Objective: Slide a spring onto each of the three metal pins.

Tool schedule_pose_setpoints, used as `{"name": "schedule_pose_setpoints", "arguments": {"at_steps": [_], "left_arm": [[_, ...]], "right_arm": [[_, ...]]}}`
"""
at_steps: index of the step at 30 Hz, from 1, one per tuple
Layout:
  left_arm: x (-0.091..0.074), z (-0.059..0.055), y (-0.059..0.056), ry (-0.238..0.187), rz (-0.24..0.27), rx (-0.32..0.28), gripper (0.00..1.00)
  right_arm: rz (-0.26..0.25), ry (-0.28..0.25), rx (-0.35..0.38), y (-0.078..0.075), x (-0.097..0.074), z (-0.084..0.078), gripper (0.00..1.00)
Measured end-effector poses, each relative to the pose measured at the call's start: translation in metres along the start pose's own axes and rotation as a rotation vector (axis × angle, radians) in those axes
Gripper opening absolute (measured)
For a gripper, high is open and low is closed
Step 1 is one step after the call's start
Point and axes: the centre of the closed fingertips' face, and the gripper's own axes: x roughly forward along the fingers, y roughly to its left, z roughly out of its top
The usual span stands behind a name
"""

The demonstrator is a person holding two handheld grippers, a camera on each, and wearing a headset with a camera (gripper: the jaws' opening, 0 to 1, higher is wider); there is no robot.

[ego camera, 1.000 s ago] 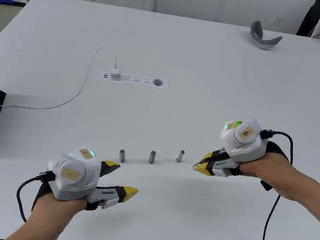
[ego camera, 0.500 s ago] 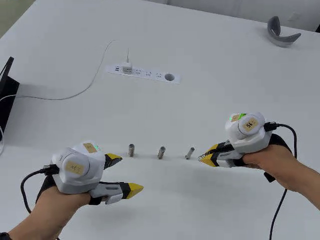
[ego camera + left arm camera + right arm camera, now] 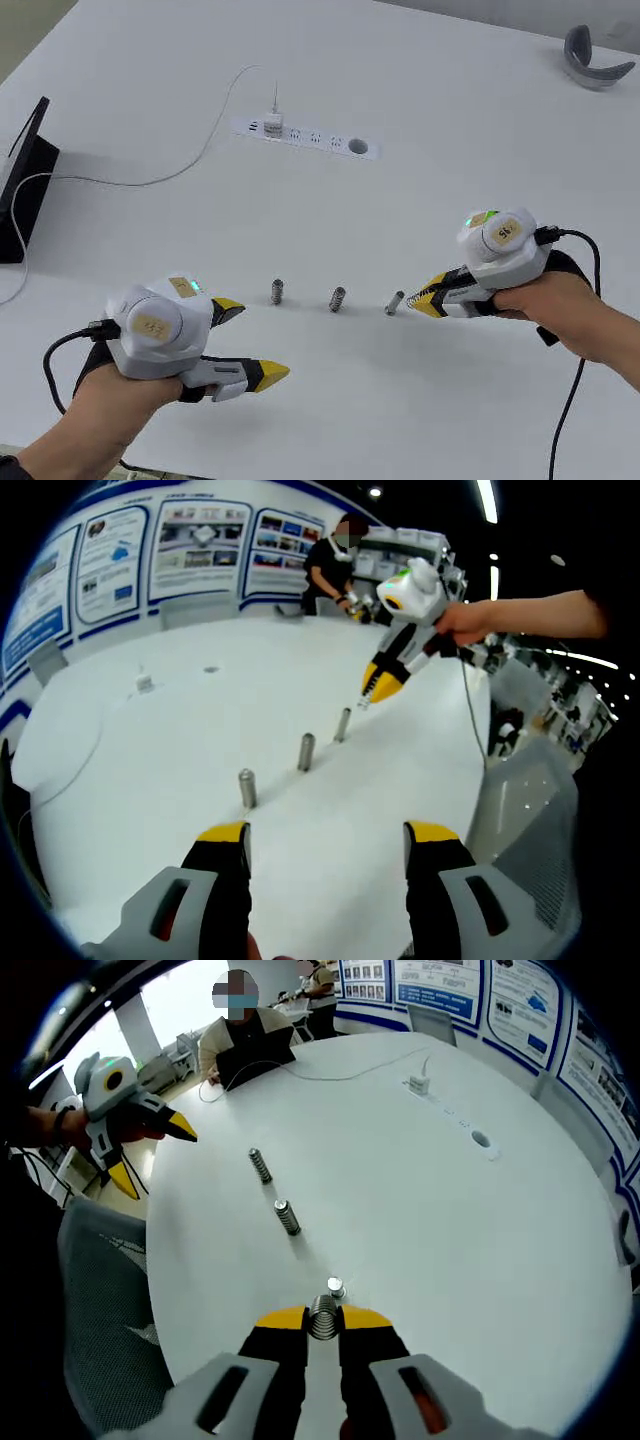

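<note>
Right gripper [image 3: 322,1326] is clenched on a small coiled steel spring [image 3: 322,1315], whose long axis runs forward along the jaws. The bare short metal pin [image 3: 335,1286] stands just beyond the spring's tip, slightly right. The far spring-fitted pin [image 3: 277,291] and the middle spring-fitted pin [image 3: 338,299] appear done. Left gripper [image 3: 256,340] is released, empty and well apart.

pins [image 3: 338,299] in a row on table [image 3: 450,120]; power strip [image 3: 310,138] behind

Head view above; opposed low gripper views, shared pins [image 3: 337,299]
</note>
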Motion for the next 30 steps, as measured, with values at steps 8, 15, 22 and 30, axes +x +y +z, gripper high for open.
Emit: {"name": "schedule_pose_setpoints", "arguments": {"at_steps": [8, 15, 22, 30], "left_arm": [[-0.003, -0.002, 0.002, 0.004, 0.004, -0.007, 0.63], [-0.004, -0.001, 0.004, 0.001, 0.007, -0.01, 0.63], [-0.005, -0.003, 0.005, 0.007, 0.01, -0.014, 0.63], [-0.005, -0.006, 0.004, 0.011, 0.007, -0.017, 0.62]], "right_arm": [[-0.003, 0.006, -0.015, -0.005, 0.003, 0.005, 0.13], [0.004, 0.017, -0.03, -0.007, 0.008, 0.01, 0.13], [0.011, 0.04, -0.054, -0.005, 0.014, 0.008, 0.13], [0.014, 0.045, -0.061, -0.005, 0.018, 0.008, 0.13]]}}
